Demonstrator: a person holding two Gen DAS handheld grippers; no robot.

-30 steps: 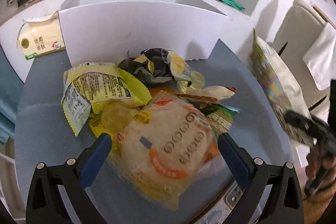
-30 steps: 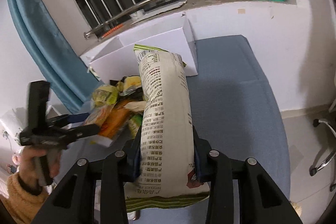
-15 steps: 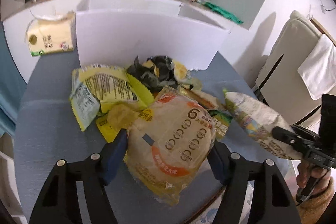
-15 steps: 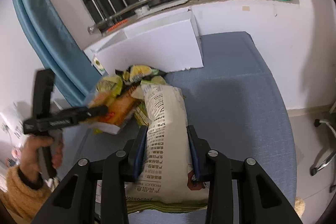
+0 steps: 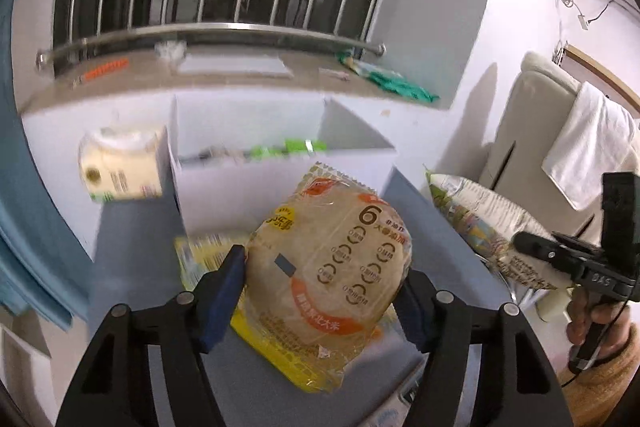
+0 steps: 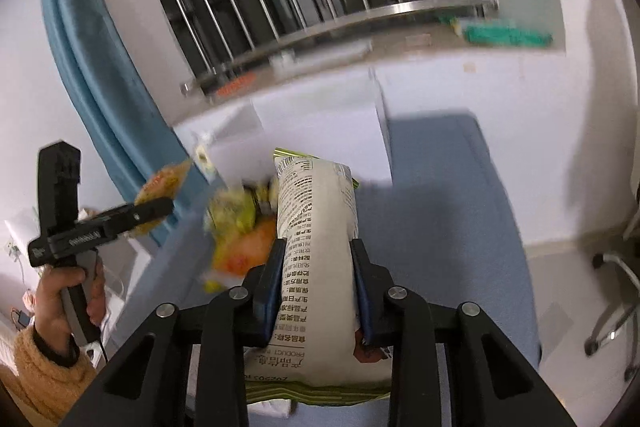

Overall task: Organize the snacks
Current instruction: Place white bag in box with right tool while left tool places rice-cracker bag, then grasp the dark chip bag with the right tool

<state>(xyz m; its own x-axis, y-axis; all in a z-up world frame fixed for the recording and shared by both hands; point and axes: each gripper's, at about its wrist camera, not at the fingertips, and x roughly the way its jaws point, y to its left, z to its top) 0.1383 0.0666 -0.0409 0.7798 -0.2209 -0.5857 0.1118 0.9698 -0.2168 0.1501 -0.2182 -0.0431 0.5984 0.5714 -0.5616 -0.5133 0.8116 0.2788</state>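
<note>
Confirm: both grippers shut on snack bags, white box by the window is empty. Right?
Not quite. Both grippers do hold bags: the left gripper the round orange-and-clear bag, the right gripper the long white bag. But the white box isn't empty: the left wrist view shows green packets inside.

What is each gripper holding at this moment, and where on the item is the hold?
The left gripper clamps the round orange-labelled snack pack across its sides. The right gripper pinches the tall white printed bag across its lower middle.
</note>
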